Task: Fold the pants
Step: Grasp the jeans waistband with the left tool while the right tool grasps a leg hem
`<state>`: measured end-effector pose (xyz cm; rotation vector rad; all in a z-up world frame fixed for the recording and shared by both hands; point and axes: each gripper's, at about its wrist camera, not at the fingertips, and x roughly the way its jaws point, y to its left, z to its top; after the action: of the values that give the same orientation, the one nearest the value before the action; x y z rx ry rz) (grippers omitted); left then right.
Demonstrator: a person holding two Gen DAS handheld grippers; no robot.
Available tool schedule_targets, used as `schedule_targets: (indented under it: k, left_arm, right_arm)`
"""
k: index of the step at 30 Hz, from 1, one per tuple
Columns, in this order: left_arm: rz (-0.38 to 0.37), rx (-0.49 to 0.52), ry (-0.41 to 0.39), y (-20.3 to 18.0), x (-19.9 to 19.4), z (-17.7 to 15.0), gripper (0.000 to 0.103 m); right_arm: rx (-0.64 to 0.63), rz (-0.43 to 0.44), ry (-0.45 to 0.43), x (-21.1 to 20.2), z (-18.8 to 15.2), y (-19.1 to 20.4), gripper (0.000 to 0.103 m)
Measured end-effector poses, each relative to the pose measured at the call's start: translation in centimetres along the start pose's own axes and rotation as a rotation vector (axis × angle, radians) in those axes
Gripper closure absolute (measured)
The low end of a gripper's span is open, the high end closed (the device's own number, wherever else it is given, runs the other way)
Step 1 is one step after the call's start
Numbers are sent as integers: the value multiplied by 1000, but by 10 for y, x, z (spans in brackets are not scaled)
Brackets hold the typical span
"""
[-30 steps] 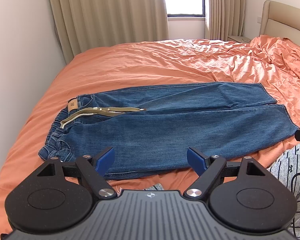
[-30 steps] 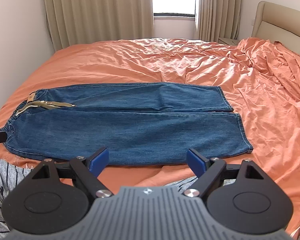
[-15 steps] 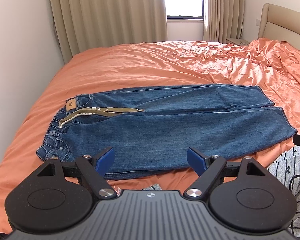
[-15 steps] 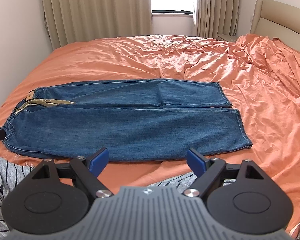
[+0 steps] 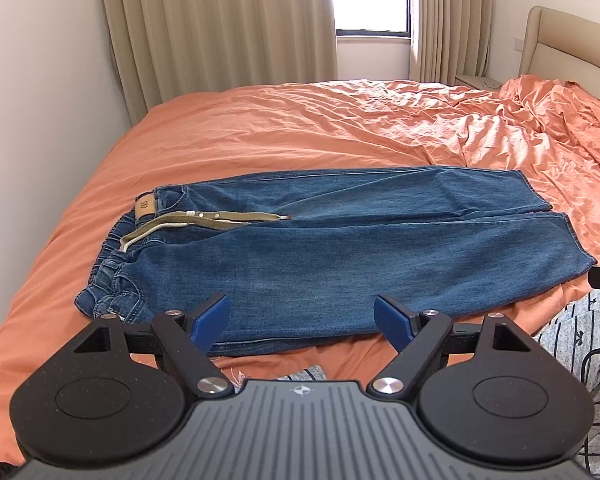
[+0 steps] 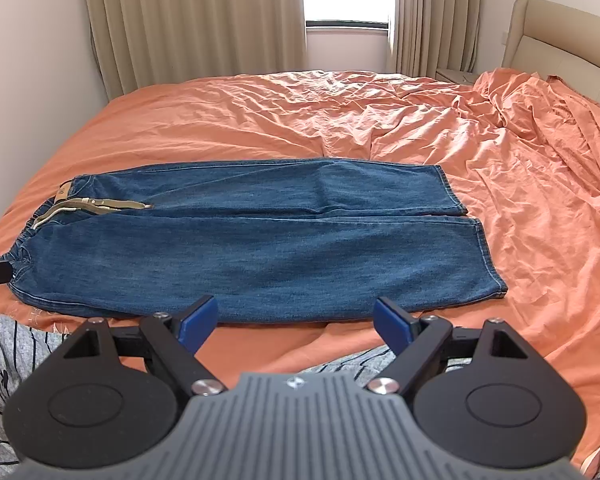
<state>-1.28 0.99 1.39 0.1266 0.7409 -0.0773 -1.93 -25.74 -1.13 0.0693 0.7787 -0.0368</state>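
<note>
A pair of blue jeans (image 5: 340, 248) lies flat across the orange bed, waistband to the left, leg hems to the right, with an olive belt (image 5: 204, 222) trailing over the waist. The right wrist view shows the same jeans (image 6: 260, 248) and belt (image 6: 104, 204). My left gripper (image 5: 302, 316) hovers open over the near edge of the jeans, toward the waist end. Held wide open too, my right gripper (image 6: 296, 316) hangs just short of the near leg's edge. Neither holds anything.
Orange bedding (image 6: 520, 184) is rumpled toward the beige headboard (image 6: 560, 44) at the right. A wall (image 5: 40, 100) runs along the bed's left side, curtains (image 5: 220, 28) and a window behind. Grey striped fabric (image 5: 580, 344) lies at the near bed edge (image 6: 16, 344).
Both wrist views have drifted slightly back and up, so the jeans sit a little farther away. The jeans lie unchanged and both grippers stay open.
</note>
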Motion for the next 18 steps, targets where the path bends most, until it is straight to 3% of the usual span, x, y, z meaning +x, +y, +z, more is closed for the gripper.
schedule_targets:
  k: [6, 9, 13, 18]
  left_arm:
    - [6, -1, 4, 10, 5, 2, 7]
    - [-8, -15, 0, 19, 9, 5, 12]
    - [-33, -69, -17, 64, 20, 20, 21]
    - [-60, -185, -46, 155, 57, 45, 29]
  right_arm:
    - [-10, 0, 9, 6, 1, 0, 22]
    - [-10, 4, -5, 14, 6, -4, 22]
    - [22, 18, -40, 38, 18, -18, 22]
    - [63, 43, -43, 93, 51, -40, 26]
